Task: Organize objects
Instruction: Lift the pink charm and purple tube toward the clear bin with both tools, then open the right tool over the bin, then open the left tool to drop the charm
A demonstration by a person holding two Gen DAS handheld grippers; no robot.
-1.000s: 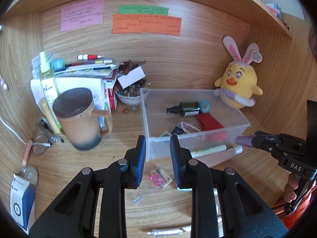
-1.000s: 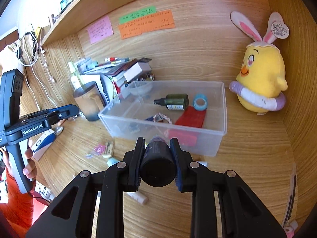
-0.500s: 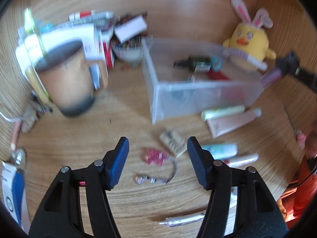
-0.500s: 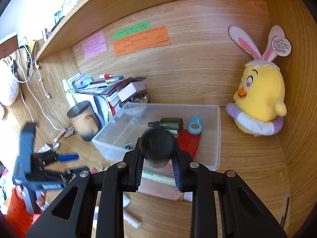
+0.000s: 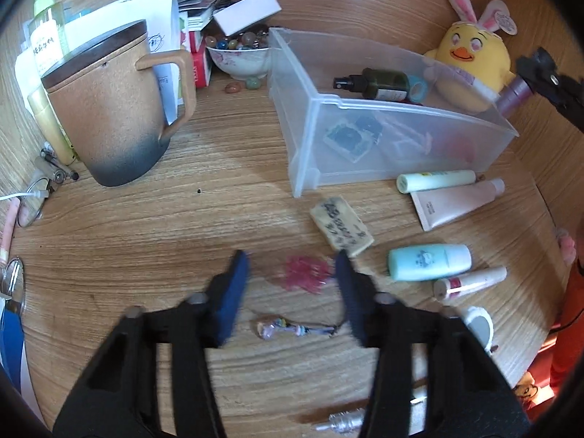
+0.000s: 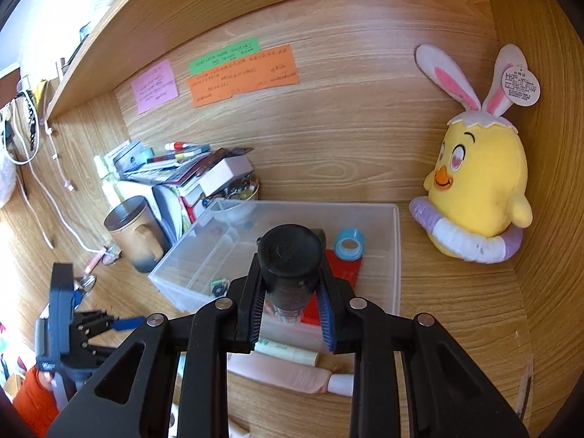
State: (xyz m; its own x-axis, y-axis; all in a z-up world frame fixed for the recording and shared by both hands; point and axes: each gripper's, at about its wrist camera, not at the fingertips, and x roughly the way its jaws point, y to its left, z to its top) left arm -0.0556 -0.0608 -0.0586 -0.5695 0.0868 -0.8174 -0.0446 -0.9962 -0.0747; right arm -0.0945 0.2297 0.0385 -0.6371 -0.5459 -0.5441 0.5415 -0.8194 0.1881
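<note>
Over the clear plastic bin (image 6: 396, 255) the right tool (image 6: 292, 288) clamps a dark-capped bottle (image 6: 290, 255), holding it above the bin's near wall. Inside the bin lie a blue tape roll (image 6: 349, 246) and a red card (image 6: 343, 266). Low over the counter (image 5: 146, 226), the left tool (image 5: 292, 270) has just been closing; its blurred jaws stand apart on either side of a pink trinket (image 5: 304, 273), not yet pressing it. Just beside lie an eraser (image 5: 341, 226), a teal tube (image 5: 429, 261) and a keychain (image 5: 295, 328).
</note>
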